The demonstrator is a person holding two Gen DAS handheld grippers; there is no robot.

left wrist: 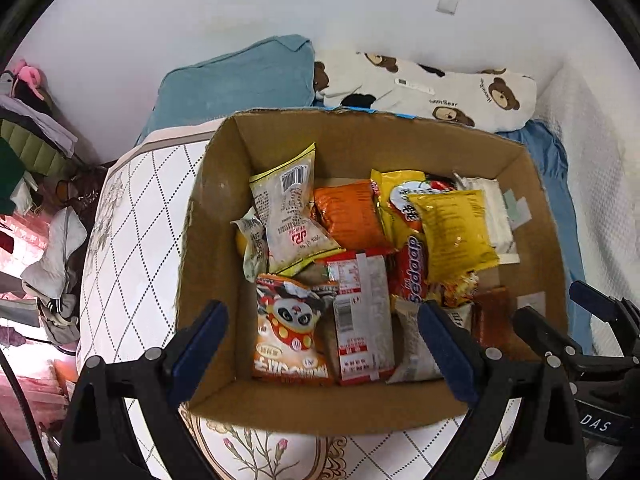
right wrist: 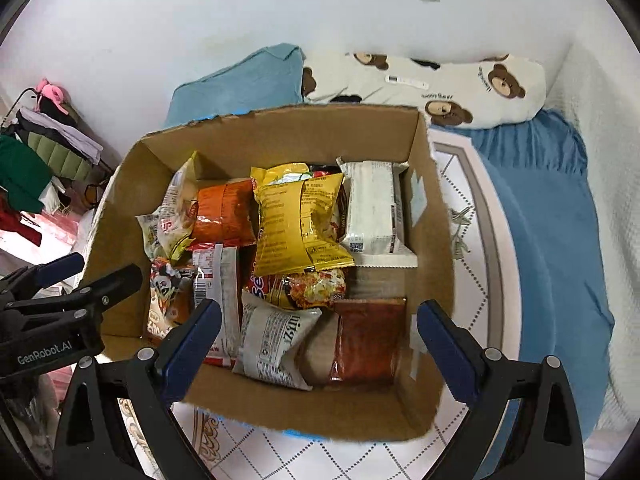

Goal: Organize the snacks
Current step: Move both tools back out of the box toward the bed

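An open cardboard box sits on a mattress and holds several snack packets. Among them are a yellow packet, an orange packet, a panda packet, a white wrapped pack and a dark red sachet. My left gripper is open and empty above the box's near side. My right gripper is open and empty above the box's near right part. The right gripper also shows at the left wrist view's right edge.
The quilted mattress carries a teal pillow, a bear-print pillow and a blue blanket. A white wall is behind. Clothes and clutter are piled at the left.
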